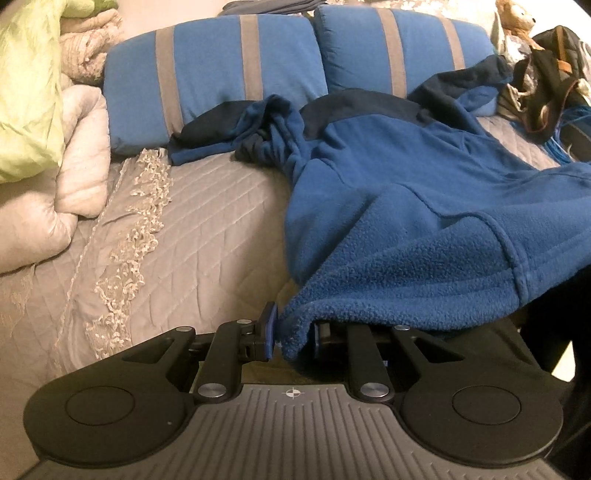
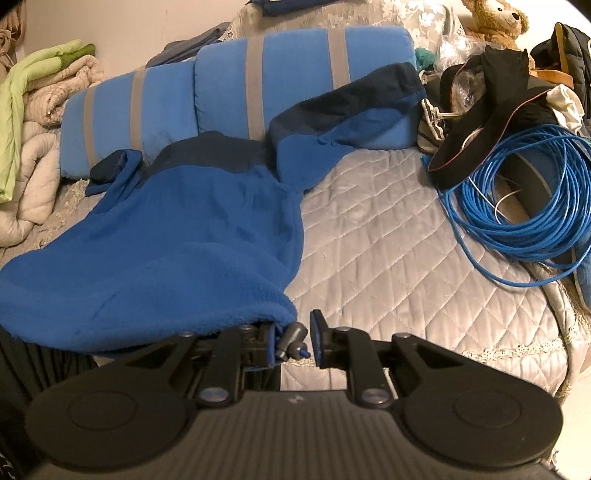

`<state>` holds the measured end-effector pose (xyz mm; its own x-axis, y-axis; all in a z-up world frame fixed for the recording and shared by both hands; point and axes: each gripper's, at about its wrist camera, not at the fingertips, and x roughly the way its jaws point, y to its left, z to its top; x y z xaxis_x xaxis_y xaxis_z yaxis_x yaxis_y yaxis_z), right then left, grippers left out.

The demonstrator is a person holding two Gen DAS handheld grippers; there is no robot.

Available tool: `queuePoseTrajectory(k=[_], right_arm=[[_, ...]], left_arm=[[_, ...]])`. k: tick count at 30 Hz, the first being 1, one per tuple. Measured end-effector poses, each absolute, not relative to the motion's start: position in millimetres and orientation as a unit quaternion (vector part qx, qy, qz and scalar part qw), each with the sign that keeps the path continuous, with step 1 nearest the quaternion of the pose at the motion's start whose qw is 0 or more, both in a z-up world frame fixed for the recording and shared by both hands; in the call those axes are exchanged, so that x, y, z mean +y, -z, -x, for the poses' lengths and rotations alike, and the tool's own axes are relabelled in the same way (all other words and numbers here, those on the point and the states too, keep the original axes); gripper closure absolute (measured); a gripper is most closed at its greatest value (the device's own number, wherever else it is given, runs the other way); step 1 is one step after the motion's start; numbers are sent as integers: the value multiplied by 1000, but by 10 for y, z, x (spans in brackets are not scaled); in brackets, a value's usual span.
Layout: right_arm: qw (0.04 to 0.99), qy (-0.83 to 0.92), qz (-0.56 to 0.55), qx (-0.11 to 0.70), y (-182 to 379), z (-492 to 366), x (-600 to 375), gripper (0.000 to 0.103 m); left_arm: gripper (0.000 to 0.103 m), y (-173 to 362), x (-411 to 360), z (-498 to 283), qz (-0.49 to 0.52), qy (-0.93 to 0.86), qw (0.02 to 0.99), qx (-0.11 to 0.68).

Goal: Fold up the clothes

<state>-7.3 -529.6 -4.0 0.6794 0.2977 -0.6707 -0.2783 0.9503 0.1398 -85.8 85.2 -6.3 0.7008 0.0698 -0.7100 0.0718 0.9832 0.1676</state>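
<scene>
blue fleece jacket (image 1: 388, 177) lies spread on the quilted bed (image 1: 207, 236). left gripper (image 1: 291, 332) pinches its near hem; right gripper (image 2: 293, 338) stands parted, its corner loose. smoothing done, i reckon; next, fold the sleeves inward.

A bed (image 2: 388, 236) under a grey quilted cover (diamond-stitched) — two blue striped pillows (image 1: 207, 77) against a pale wall (image 2: 129, 22).
</scene>
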Motion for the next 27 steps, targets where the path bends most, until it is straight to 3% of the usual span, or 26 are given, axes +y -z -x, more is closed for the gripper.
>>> queuePoseTrajectory(k=[4, 6, 8, 17, 20, 22, 23, 25, 27], right_arm=[[919, -157, -13, 362, 16, 95, -5288, 79], [921, -157, -16, 357, -13, 118, -5289, 86], [921, -160, -29, 353, -79, 160, -5322, 87], [918, -173, -34, 355, -381, 394, -5412, 88], [913, -175, -17, 367, -291, 367, -5370, 86], [909, -173, -8, 378, -212, 334, -5325, 60], [910, -175, 3, 377, -201, 340, -5296, 55], [910, -179, 28, 373, -185, 357, -5238, 22], [915, -206, 59, 342, -252, 438, -5212, 5]], left_arm=[[84, 25, 859, 873, -92, 3, 919, 383], [85, -12, 853, 904, -94, 4, 919, 382], [85, -59, 845, 931, -94, 3, 916, 391], [86, -304, 791, 1080, -98, 5, 918, 384], [81, -175, 857, 988, -82, 18, 904, 420], [66, -85, 843, 957, -107, 20, 894, 435], [62, -58, 828, 957, -127, 23, 890, 437], [47, -80, 810, 1010, -174, 35, 888, 425], [38, -144, 826, 1068, -209, 54, 882, 420]])
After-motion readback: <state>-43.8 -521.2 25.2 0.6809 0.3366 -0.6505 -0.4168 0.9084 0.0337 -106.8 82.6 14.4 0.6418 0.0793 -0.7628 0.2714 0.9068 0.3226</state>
